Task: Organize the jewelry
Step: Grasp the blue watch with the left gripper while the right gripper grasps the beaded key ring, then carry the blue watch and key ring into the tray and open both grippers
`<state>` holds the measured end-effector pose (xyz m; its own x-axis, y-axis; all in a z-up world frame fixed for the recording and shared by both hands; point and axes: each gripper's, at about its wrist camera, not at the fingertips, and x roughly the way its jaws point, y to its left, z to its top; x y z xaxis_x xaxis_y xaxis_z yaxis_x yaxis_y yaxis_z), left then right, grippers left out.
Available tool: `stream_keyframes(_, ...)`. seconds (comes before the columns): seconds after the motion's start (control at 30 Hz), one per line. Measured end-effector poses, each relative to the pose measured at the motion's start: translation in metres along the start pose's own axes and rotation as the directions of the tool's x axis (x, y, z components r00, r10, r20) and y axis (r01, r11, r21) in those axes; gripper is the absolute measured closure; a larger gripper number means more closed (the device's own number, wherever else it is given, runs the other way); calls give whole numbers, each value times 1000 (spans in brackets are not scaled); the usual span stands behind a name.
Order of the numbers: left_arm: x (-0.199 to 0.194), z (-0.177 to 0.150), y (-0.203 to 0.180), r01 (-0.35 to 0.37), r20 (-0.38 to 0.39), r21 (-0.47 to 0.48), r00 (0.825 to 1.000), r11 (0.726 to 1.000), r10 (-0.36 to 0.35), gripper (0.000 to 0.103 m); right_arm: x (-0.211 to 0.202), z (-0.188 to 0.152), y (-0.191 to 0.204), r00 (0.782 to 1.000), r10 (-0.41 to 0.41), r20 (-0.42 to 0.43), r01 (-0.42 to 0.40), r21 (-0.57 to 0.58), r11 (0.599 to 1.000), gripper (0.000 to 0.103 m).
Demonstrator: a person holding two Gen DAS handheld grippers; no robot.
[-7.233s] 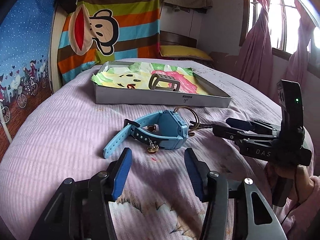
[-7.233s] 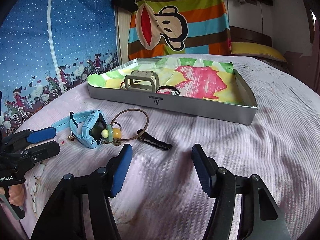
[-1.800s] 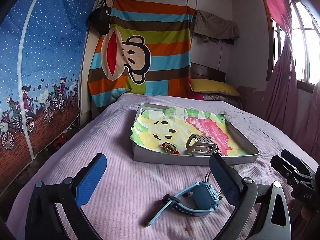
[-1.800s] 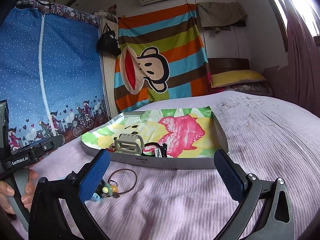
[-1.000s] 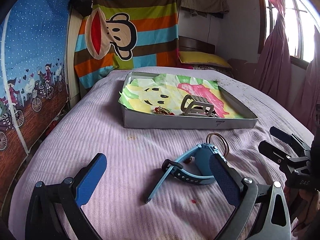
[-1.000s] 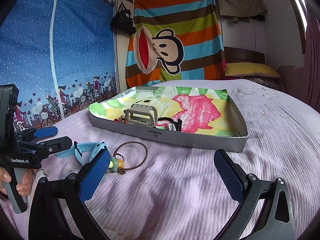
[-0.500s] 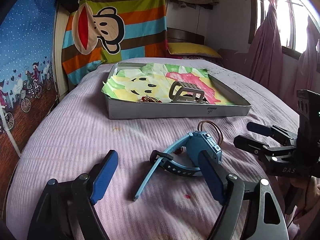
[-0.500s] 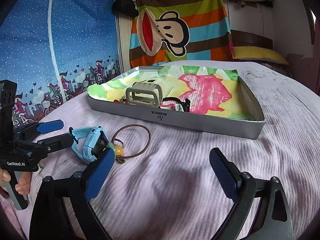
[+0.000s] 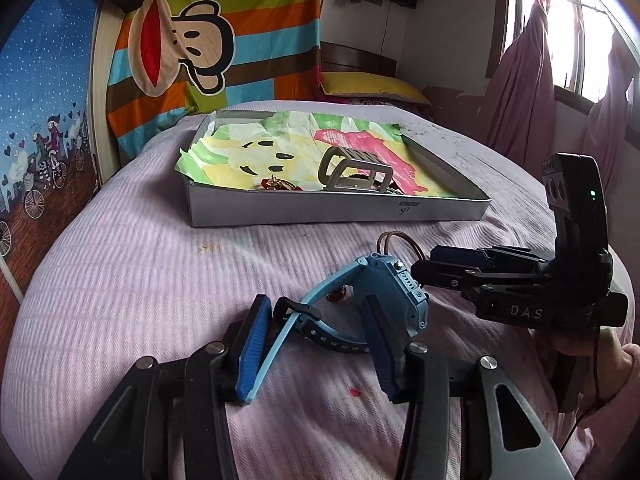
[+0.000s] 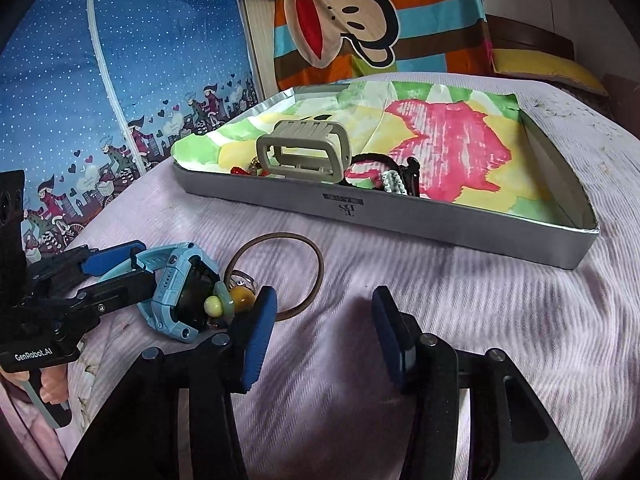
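Observation:
A light blue watch [image 9: 394,292] lies on the pink bedspread. My left gripper [image 9: 316,340] is closing around it: the strap runs between the jaws, its loose end lies along the left pad, and the pads do not squeeze it. Beside the watch [image 10: 176,292] are a brown hoop [image 10: 280,272] and a few beads [image 10: 228,300]. My right gripper [image 10: 324,320] is closing too, over bare bedspread, with its left fingertip next to the beads and the hoop's near edge. It [image 9: 424,264] points at the watch case from the right.
A grey tray [image 9: 320,208] lined with painted paper sits further back on the bed. It holds a grey hair claw [image 10: 304,148], black hair ties [image 10: 384,164] and a small red piece [image 9: 276,184]. A yellow pillow [image 9: 372,84] lies behind it.
Both pairs of jaws have narrowed a lot. The left gripper now straddles the watch strap. The right gripper has come down and closer to the hoop and the beads.

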<state>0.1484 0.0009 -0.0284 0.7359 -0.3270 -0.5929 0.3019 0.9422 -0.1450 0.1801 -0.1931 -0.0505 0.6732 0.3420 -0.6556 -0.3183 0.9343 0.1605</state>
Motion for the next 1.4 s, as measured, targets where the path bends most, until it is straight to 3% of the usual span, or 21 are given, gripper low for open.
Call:
stream_keyframes(0.23, 4, 2, 3, -26, -26, -28, 999, 999, 25, 75, 8, 2, 0, 999, 26, -25, -26, 8, 1000, 85)
stream_keyframes(0.43, 3, 2, 2, -34, -22, -30, 999, 999, 33, 87, 7, 2, -1, 999, 32, -18, -32, 6, 999, 98)
stream_keyframes(0.67, -2, 3, 1, -48, 9, -35, 999, 998, 48, 89, 1, 3, 1, 1000, 17, 13, -17, -8, 1000, 101)
stream_keyframes(1.1, -24, 25, -16, -54, 75, 7, 996, 999, 53, 92, -45, 11, 1, 977, -67, 203, 71, -12, 997, 101)
stream_keyframes(1.4, -26, 48, -20, -72, 103, 0, 992, 997, 71, 92, -62, 25, -6, 966, -88, 243, 97, -25, 995, 101)
